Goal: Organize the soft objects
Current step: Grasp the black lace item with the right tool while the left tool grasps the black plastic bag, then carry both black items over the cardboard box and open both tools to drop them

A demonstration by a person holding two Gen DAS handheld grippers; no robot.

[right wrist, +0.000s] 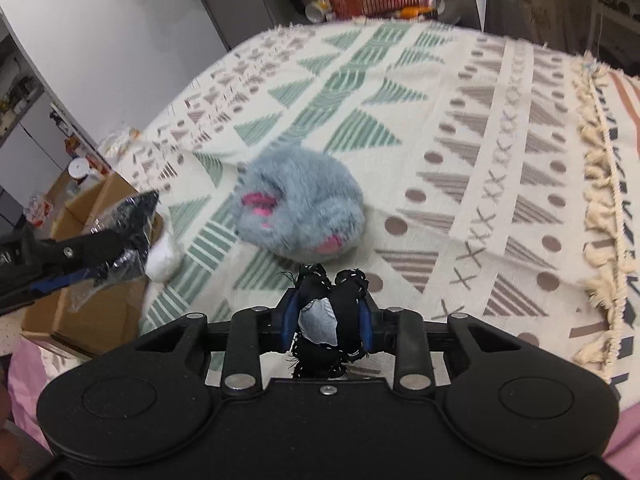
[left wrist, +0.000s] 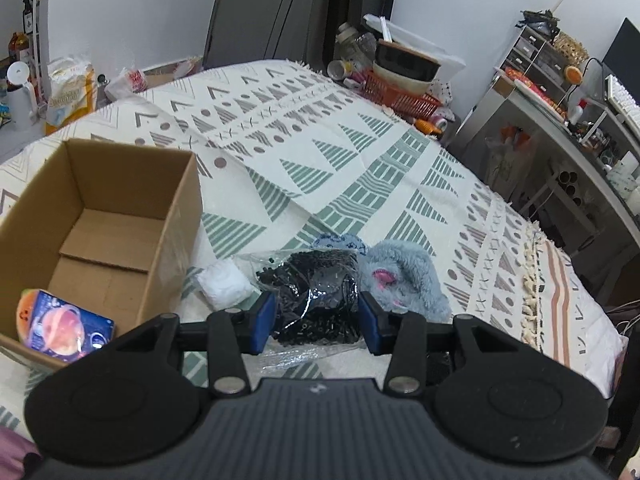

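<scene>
A cluttered room surrounds a bed [left wrist: 400, 128] covered with a cream spread patterned in green and brown triangles, with shelves, a desk and a red basket [left wrist: 400, 98] of bowls beyond its far edge. On the spread sits an open cardboard box [left wrist: 100, 216], which holds only a colourful printed packet [left wrist: 68, 326] in its near corner, so the sorting looks barely begun. Beside the box lie a small white bundle [left wrist: 224, 286] and a grey plush toy [right wrist: 300, 208] with pink feet, neither yet gathered. The left gripper [left wrist: 316, 320] has its jaws partly closed on a clear bag of black material [left wrist: 316, 296], lifted near the box. The right gripper [right wrist: 330, 312] is pinched narrowly on a small black cloth piece [right wrist: 328, 312] with white stitching and a grey patch, held above the spread just in front of the plush. Both held items, the plush and the white bundle seem left to go into the box
</scene>
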